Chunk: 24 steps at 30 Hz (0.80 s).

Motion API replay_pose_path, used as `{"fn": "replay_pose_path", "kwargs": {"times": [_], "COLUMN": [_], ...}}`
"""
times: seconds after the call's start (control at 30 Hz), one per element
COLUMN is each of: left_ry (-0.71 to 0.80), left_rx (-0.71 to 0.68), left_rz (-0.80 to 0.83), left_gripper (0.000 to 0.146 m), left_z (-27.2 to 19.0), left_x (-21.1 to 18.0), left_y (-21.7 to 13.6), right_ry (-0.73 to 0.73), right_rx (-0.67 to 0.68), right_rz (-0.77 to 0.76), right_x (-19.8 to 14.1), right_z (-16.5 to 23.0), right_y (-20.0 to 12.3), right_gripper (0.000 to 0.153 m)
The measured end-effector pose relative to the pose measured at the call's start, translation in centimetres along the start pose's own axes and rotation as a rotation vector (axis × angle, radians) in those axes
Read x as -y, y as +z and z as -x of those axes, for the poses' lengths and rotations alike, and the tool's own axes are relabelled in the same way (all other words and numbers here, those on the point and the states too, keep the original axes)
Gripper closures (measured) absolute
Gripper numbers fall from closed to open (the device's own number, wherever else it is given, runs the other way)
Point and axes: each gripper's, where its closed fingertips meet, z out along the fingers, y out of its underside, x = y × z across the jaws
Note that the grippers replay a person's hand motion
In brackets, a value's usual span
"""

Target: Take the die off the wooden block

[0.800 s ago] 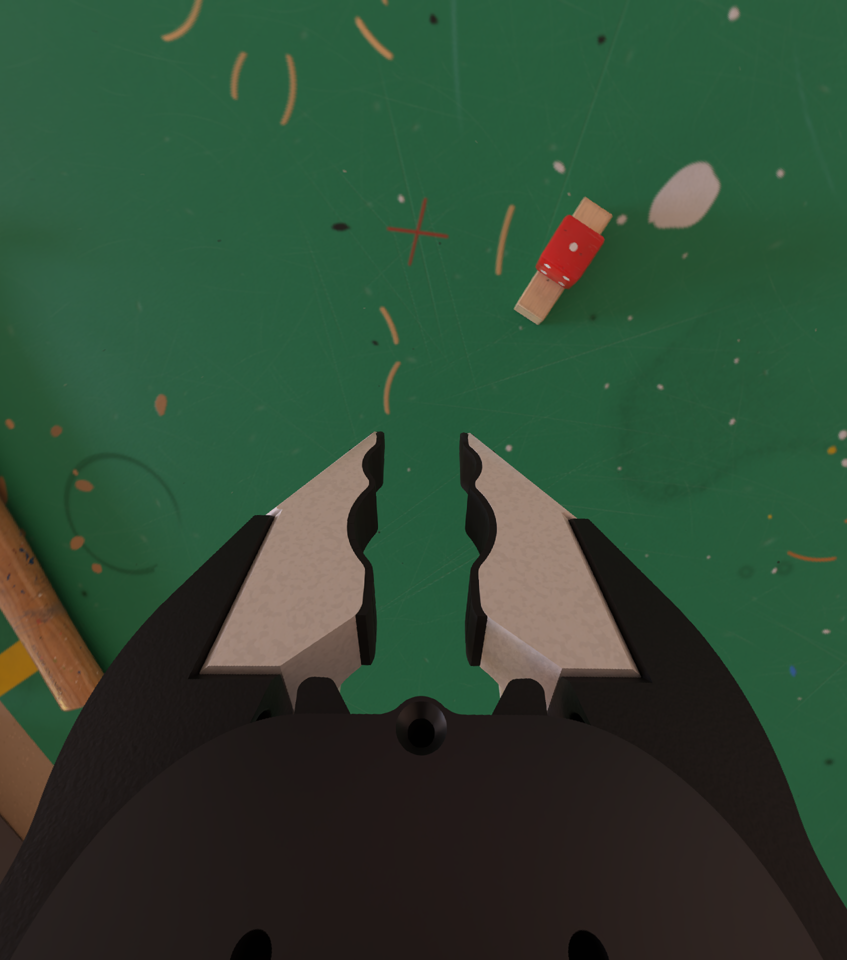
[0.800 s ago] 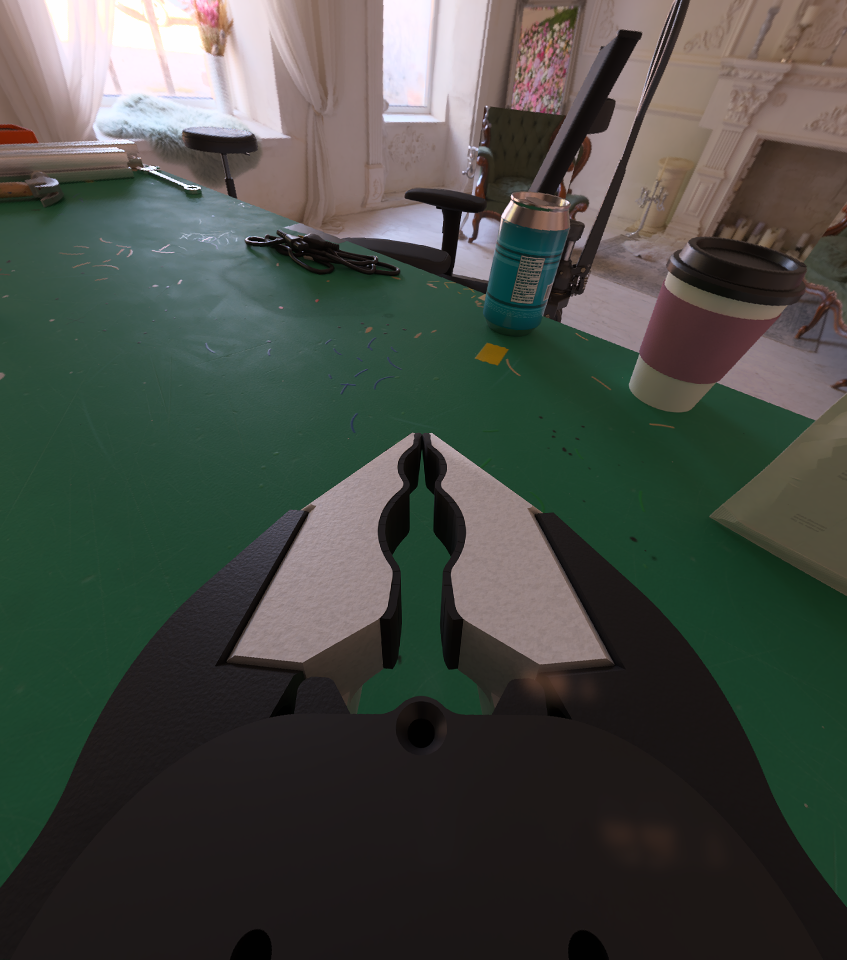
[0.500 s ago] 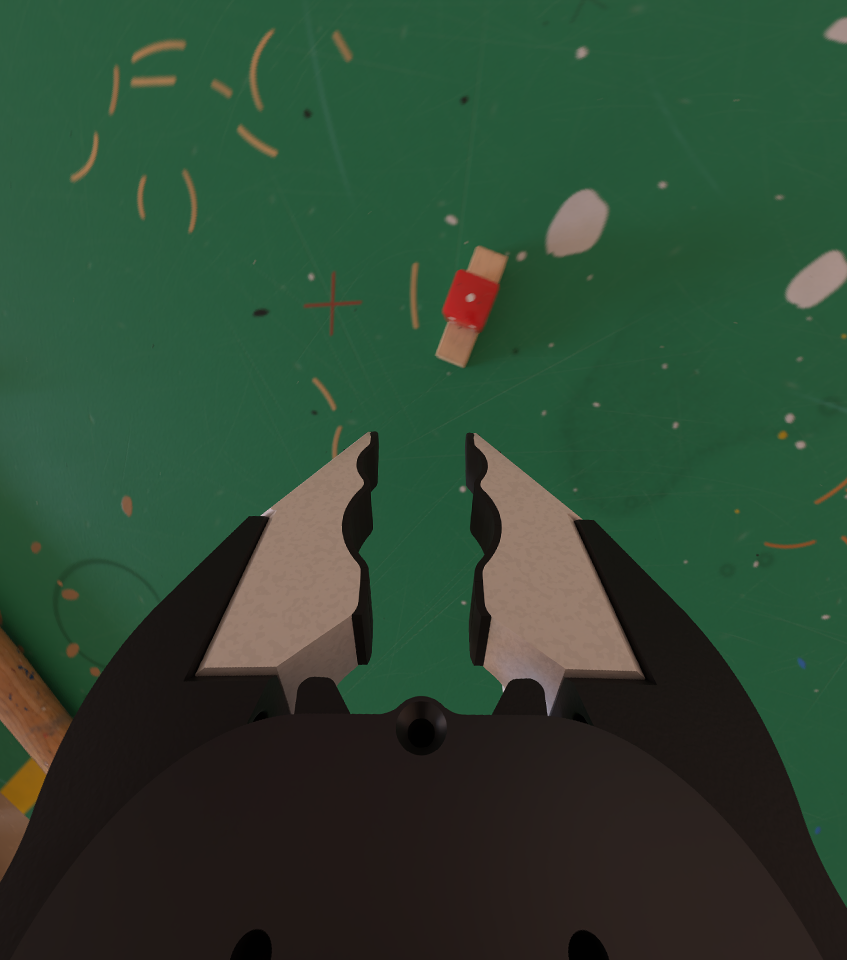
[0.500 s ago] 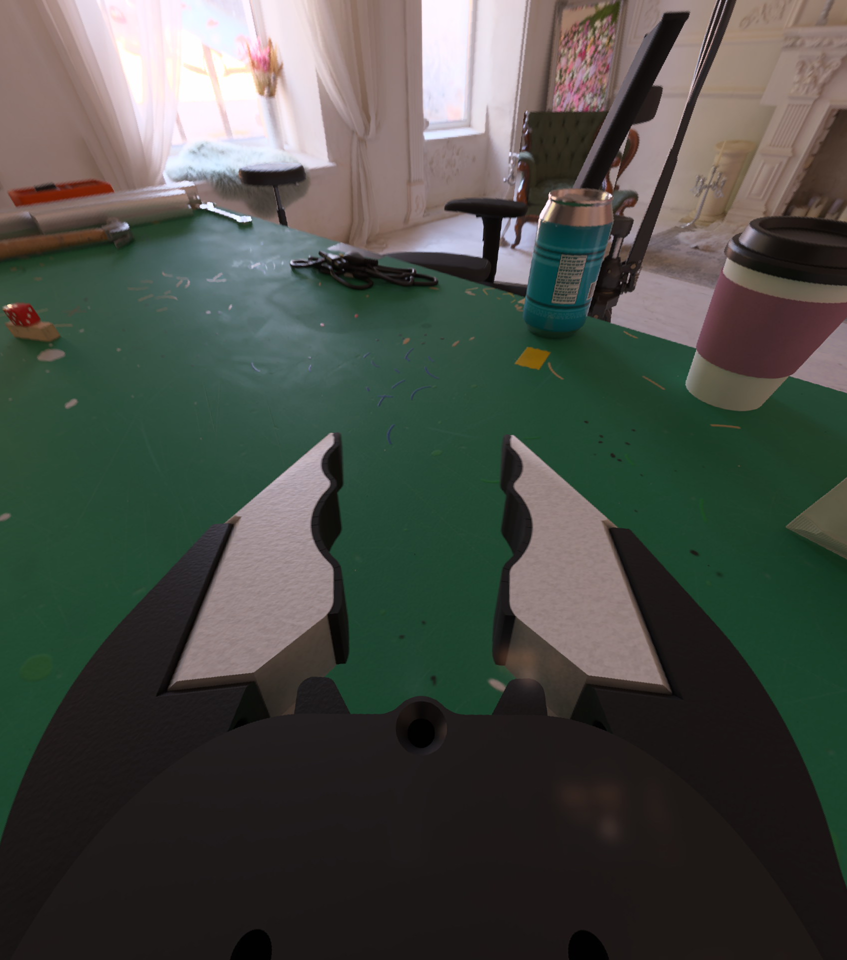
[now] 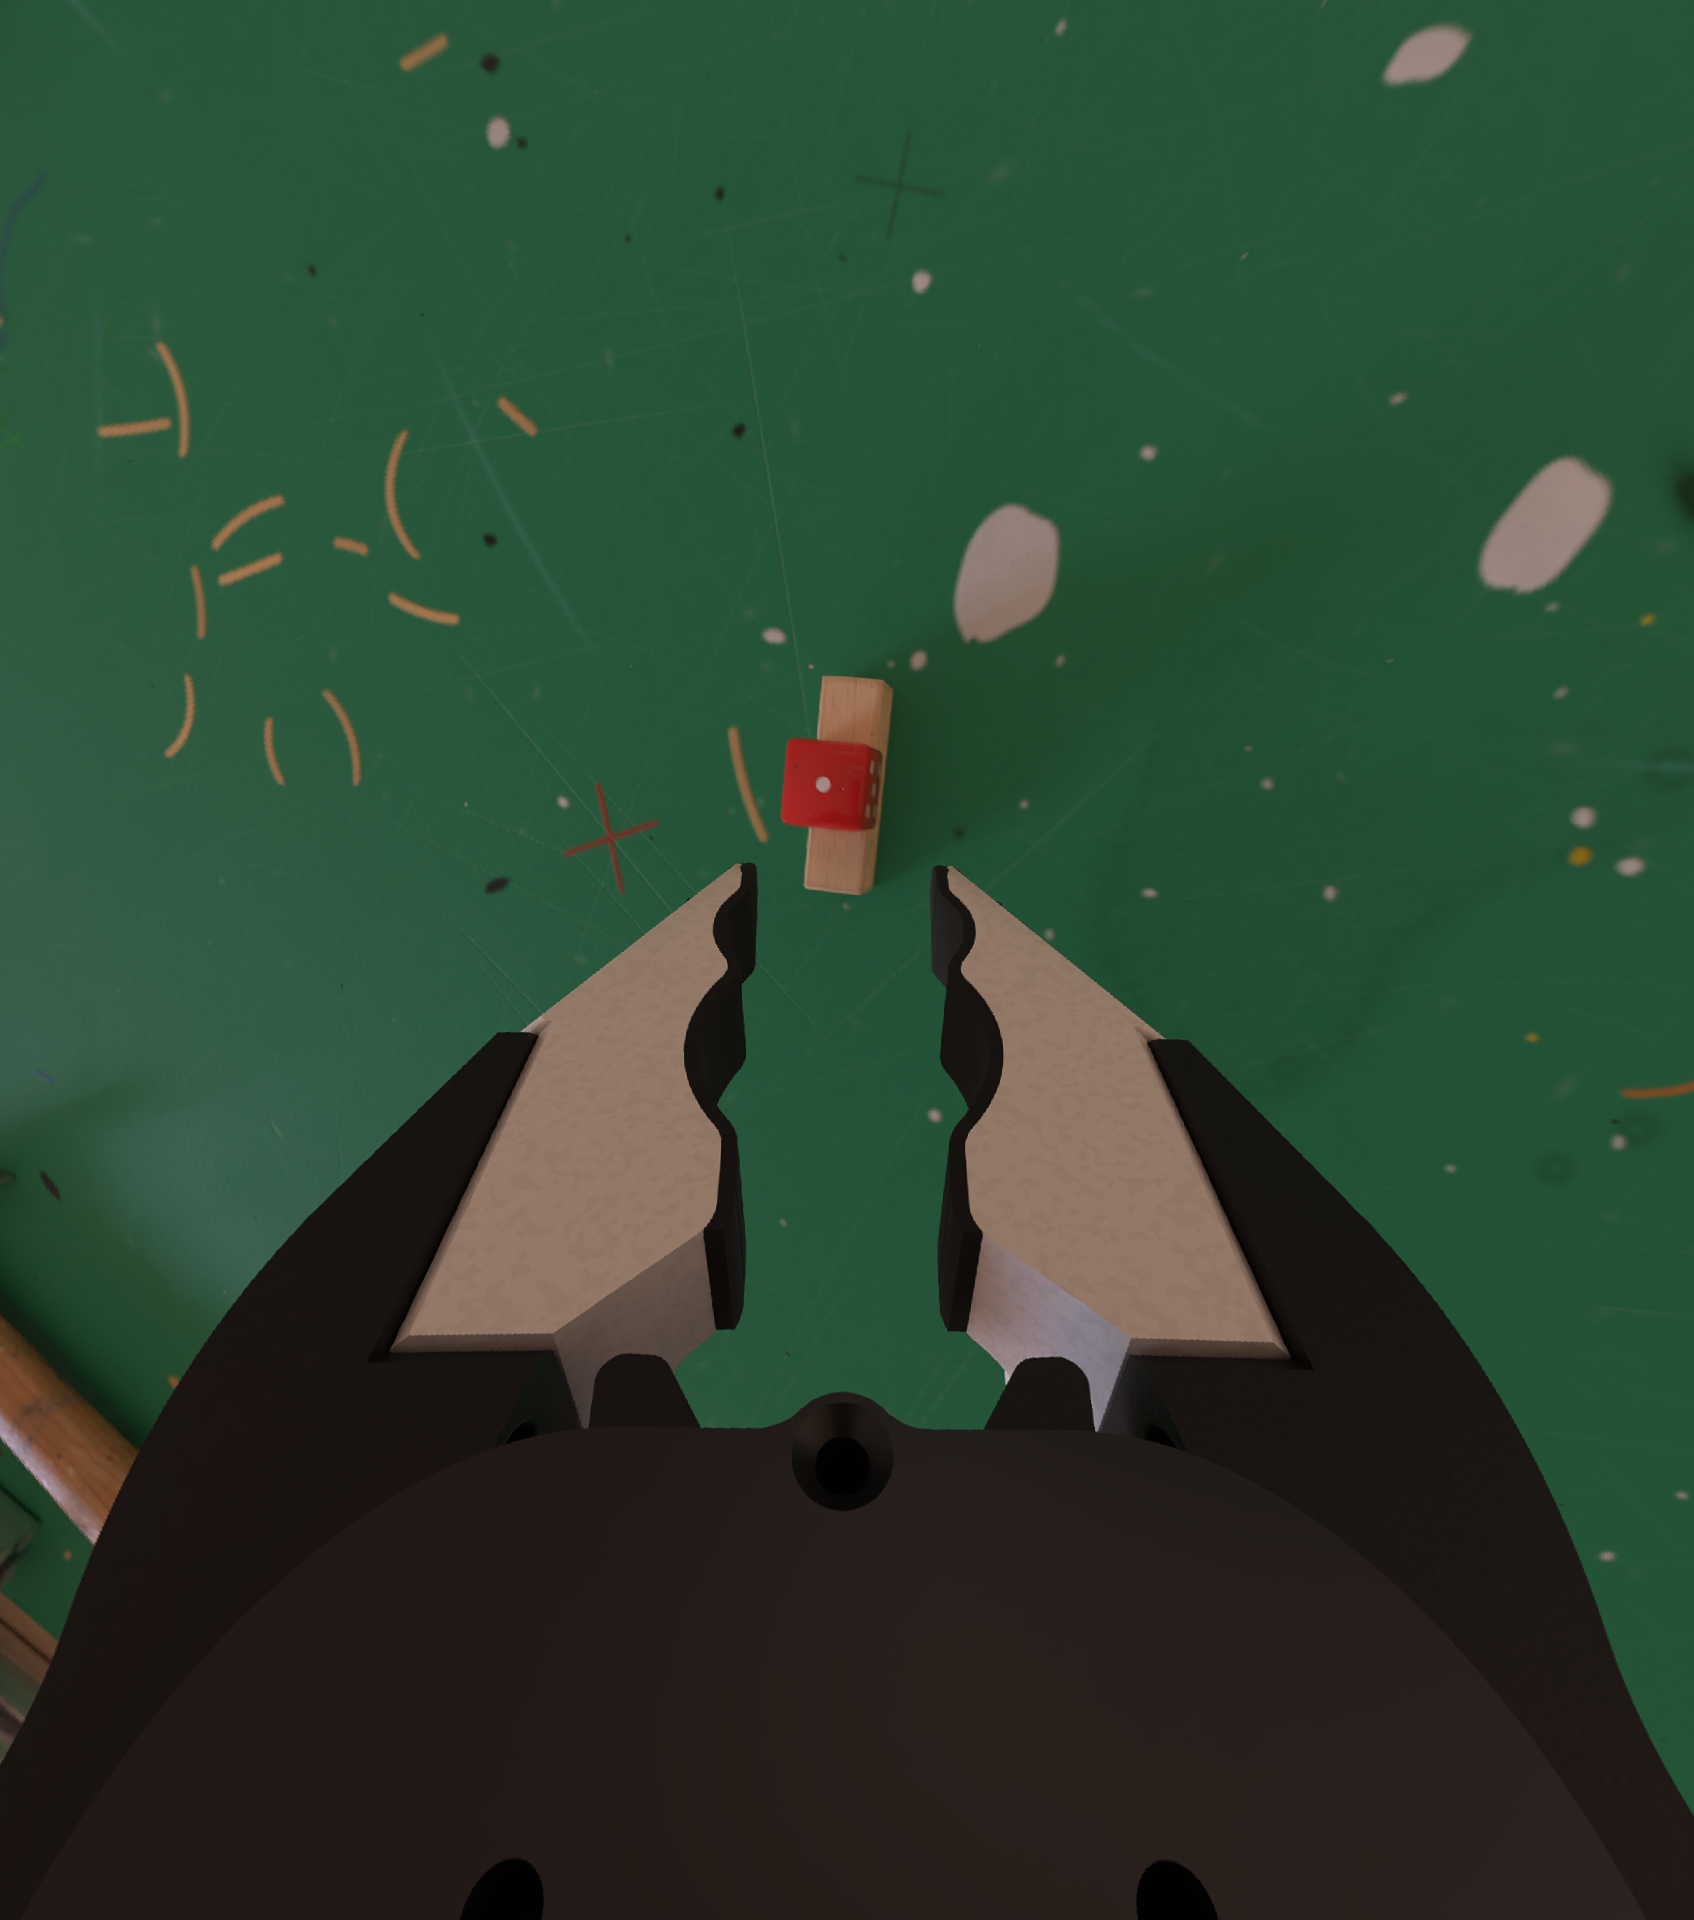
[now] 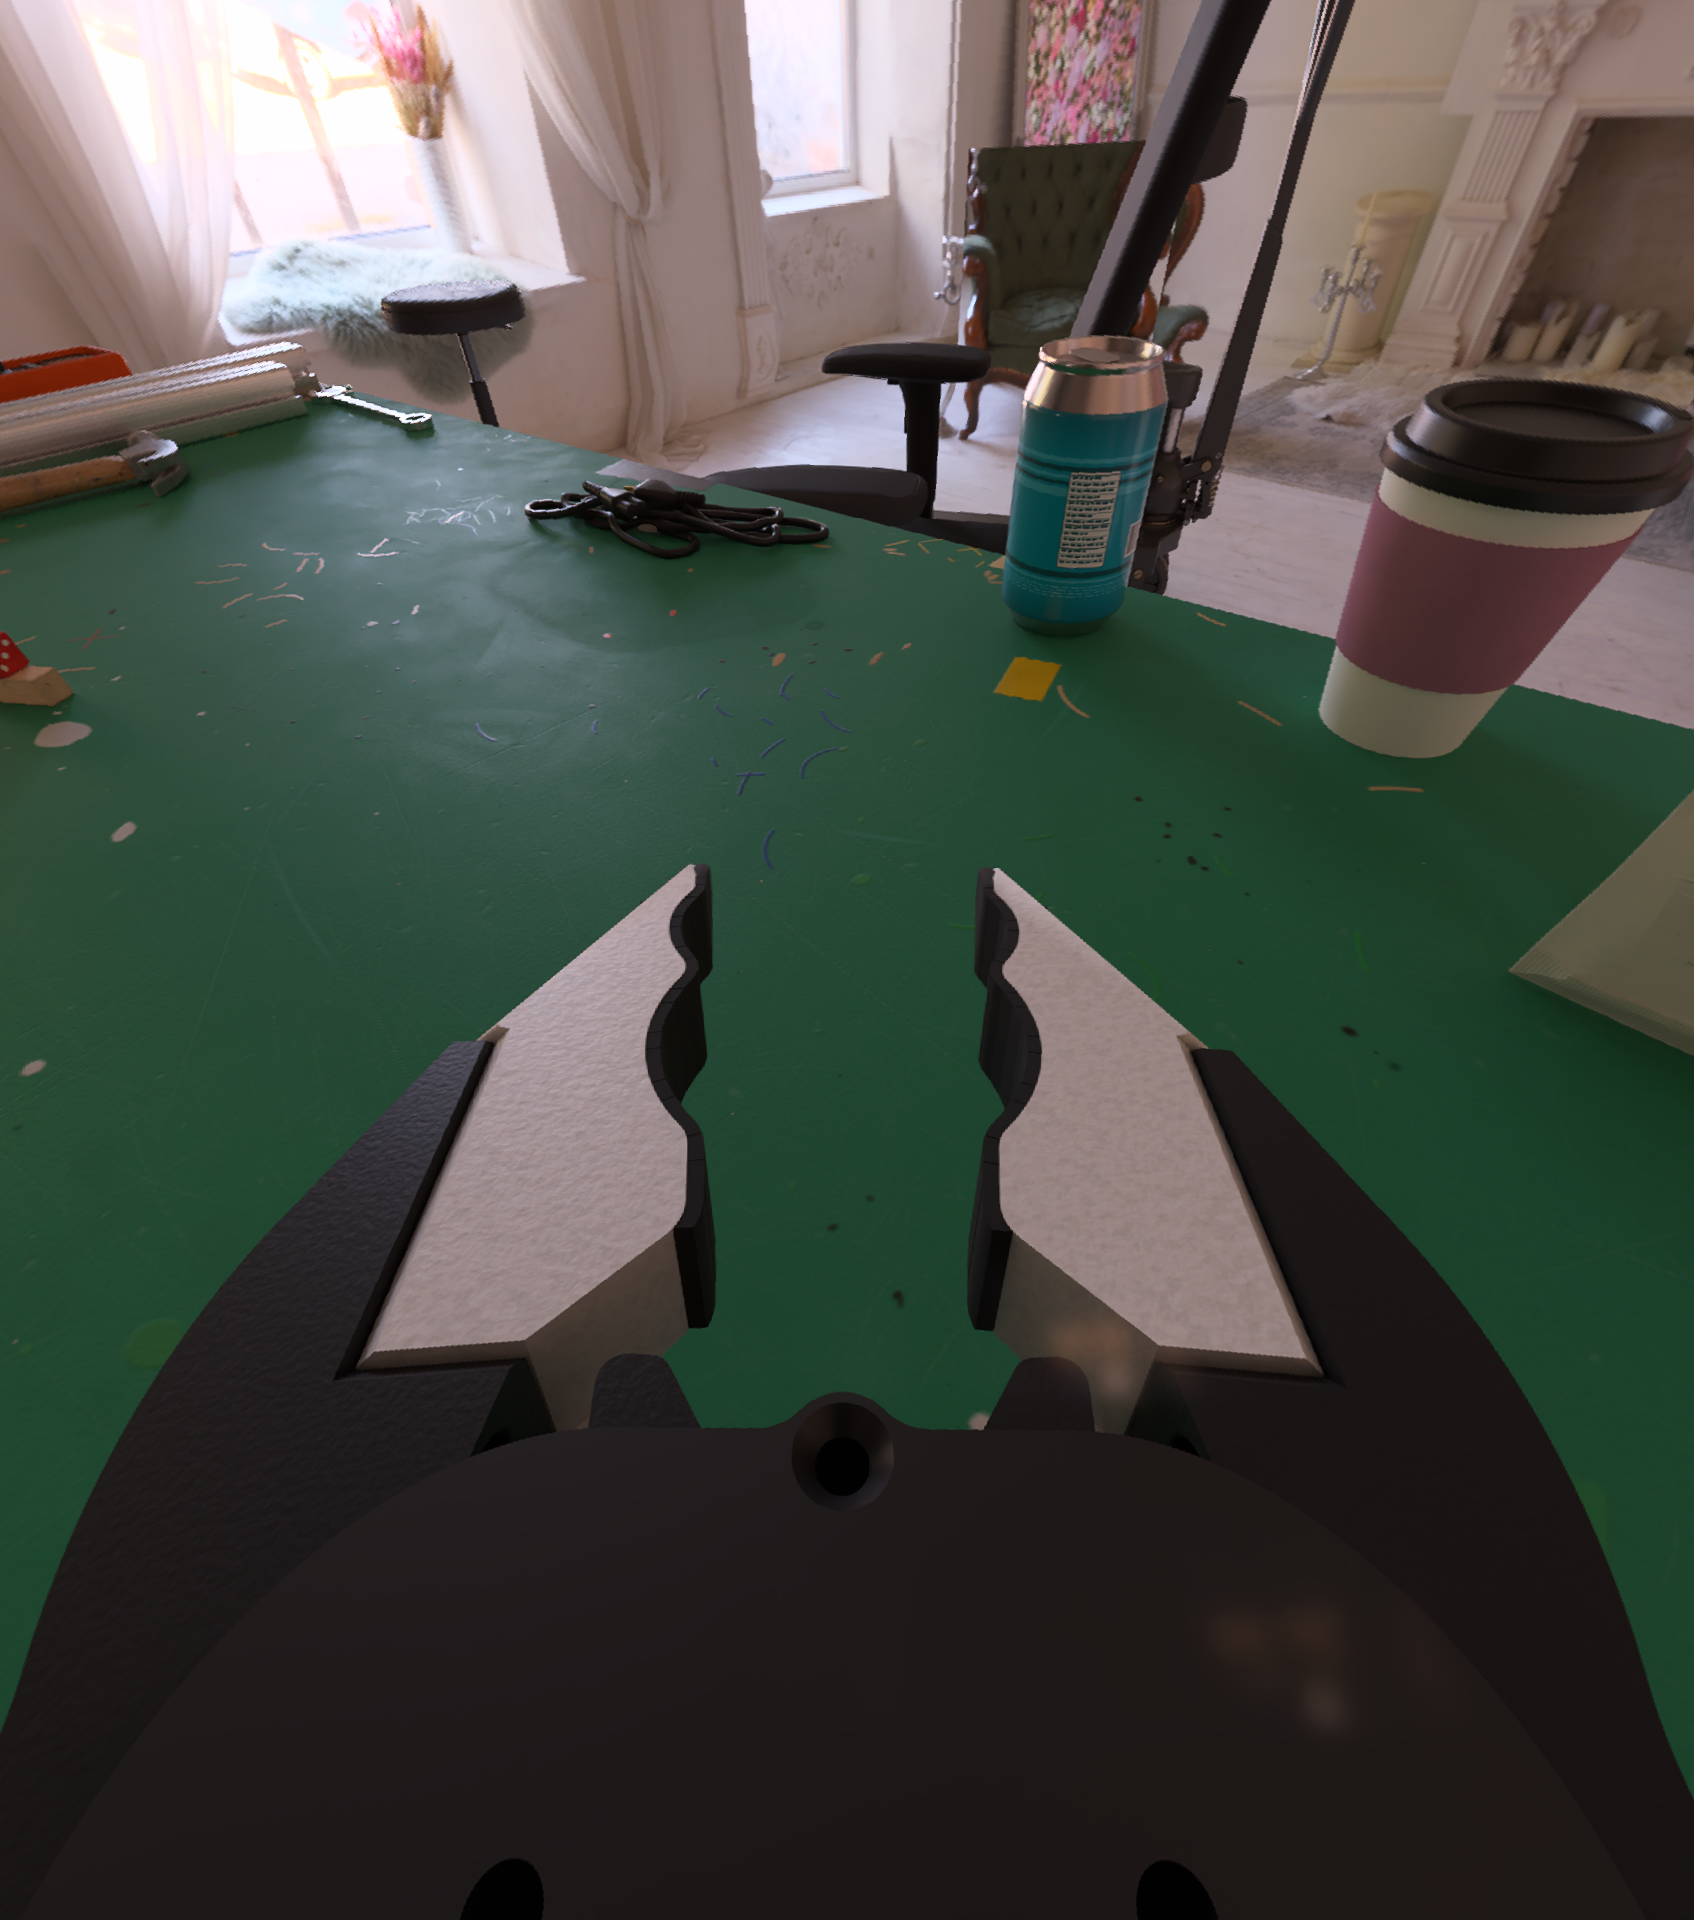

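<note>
While left hand-held gripper [image 5: 841, 881] hangs over table [image 5: 1342, 1039], jaws apart and empty, I judge step as approach to grasp. Die [image 5: 828, 784], red, sits on wooden block [image 5: 849, 774] mid-length, just ahead of fingertips [image 5: 741, 883]. My plan: descend straight, centre gap on die, fingers either side above block top, close gently, lift vertical. Risk: clipping block, dragging both. Right hand-held gripper [image 6: 843, 883] jaws apart, empty, well apart from die; keep parked.
</note>
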Motion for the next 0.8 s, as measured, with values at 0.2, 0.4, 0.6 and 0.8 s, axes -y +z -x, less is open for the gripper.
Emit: {"fn": "replay_pose_path", "kwargs": {"times": [0.2, 0.4, 0.6, 0.8], "left_ry": [0.036, 0.057, 0.027, -0.057], "left_rx": [-0.069, -0.125, -0.13, -0.02], "left_rz": [0.059, 0.113, 0.116, 0.049], "left_gripper": [0.111, 0.116, 0.128, 0.128], "left_z": [0.9, 0.5, 0.5, 1.6], "left_x": [0.4, 0.3, 0.3, 0.4], "left_y": [2.2, 3.0, 3.0, 0.4], "right_ry": [0.016, 0.031, 0.045, 0.021], "right_rx": [0.008, -0.003, 0.002, -0.007], "right_rz": [0.016, 0.025, -0.004, -0.014], "right_x": [-0.6, -1.3, -1.5, -2.0], "right_z": [0.3, -0.3, -0.6, -0.8], "right_y": [-0.3, -0.9, -1.1, -1.9], "right_gripper": [0.112, 0.113, 0.116, 0.12]}}
